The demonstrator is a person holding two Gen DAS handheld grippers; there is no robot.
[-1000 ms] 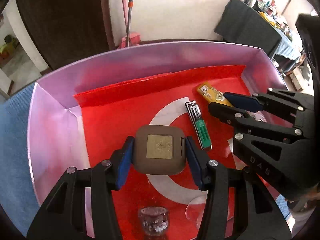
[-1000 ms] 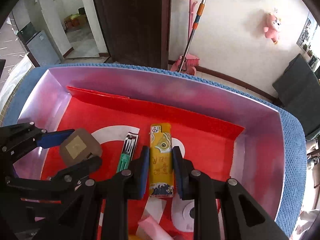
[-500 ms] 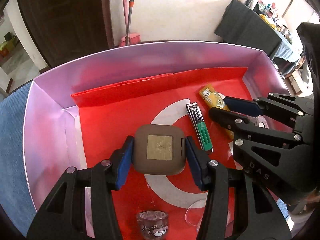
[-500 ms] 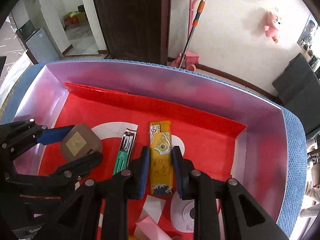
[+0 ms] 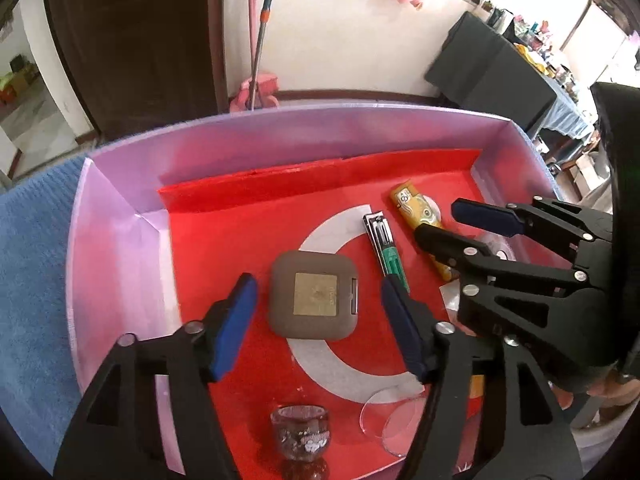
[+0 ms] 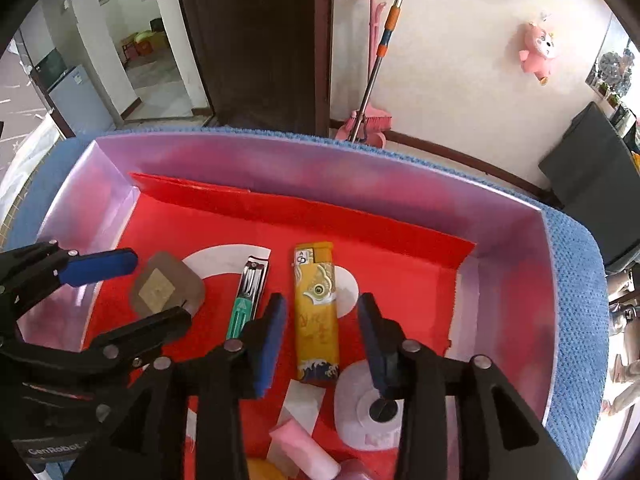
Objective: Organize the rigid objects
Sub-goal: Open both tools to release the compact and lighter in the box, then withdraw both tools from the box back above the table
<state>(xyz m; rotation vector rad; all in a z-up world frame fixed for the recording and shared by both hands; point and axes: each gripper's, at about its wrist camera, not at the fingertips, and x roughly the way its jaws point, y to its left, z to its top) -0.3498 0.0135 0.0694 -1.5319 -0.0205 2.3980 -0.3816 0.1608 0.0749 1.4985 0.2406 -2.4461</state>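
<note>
Lighter lies free between spread right tongs, box wall well apart.

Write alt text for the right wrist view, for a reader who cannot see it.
The open right claw straddles a yellow lighter lying flat on the red floor of a purple box, its pads clear of the lighter's sides. To the left lie a green nail clipper and a brown square case, with the open left claw around the case.

Left gripper has its fingers spread wide apart; right gripper likewise, blue-padded fingers parted, both angled downward.
</note>
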